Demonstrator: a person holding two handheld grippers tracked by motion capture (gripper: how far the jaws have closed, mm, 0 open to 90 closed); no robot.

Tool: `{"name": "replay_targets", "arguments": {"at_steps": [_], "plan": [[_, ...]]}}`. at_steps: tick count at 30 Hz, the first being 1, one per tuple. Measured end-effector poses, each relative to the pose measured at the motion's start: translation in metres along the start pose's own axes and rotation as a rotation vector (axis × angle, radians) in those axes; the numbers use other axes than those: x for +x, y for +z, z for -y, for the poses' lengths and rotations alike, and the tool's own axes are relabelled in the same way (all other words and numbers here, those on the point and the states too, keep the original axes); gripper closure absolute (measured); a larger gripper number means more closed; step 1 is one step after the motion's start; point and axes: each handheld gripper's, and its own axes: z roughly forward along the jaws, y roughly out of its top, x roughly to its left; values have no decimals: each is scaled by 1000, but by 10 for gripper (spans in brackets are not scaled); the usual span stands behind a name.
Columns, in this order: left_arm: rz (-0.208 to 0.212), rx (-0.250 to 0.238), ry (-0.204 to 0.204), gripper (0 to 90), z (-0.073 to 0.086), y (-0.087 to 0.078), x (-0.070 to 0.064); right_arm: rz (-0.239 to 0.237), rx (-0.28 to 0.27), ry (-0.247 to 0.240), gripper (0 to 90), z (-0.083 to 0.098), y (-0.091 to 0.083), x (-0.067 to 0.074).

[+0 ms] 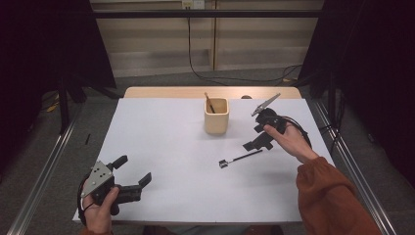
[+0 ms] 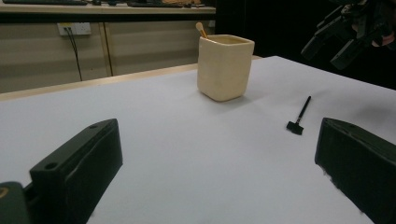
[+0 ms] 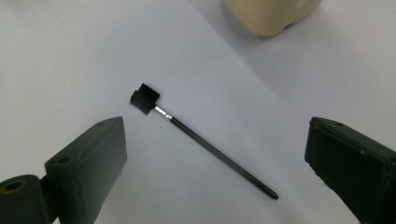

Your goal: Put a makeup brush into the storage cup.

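Right gripper view shows the right gripper (image 3: 215,161) gaping above the brush (image 3: 198,142), which lies ungrasped on the table (image 1: 161,142) near the cup (image 1: 216,116); pickup and placement seemingly remain.

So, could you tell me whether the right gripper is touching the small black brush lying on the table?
Apart. In the right gripper view, the right gripper has open jaws on either side of the black brush, with white table showing between.
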Motion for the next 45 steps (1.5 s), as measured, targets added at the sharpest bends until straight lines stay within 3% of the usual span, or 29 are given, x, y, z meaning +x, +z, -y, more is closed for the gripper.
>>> {"name": "replay_targets", "arguments": {"at_steps": [13,25,33,37,45], "plan": [[1,2,-2,8,0,0,0,-50,110,-73,42,3,11,3],[3,5,1,8,0,1,-1,-33,188,-108,105,3,14,3],[5,4,-1,8,0,1,-1,-49,220,-122,156,4,18,4],[7,5,0,7,0,1,-1,-41,277,-144,159,6,20,4],[9,7,0,8,1,2,-1,-47,321,-167,168,10,23,4]]}}
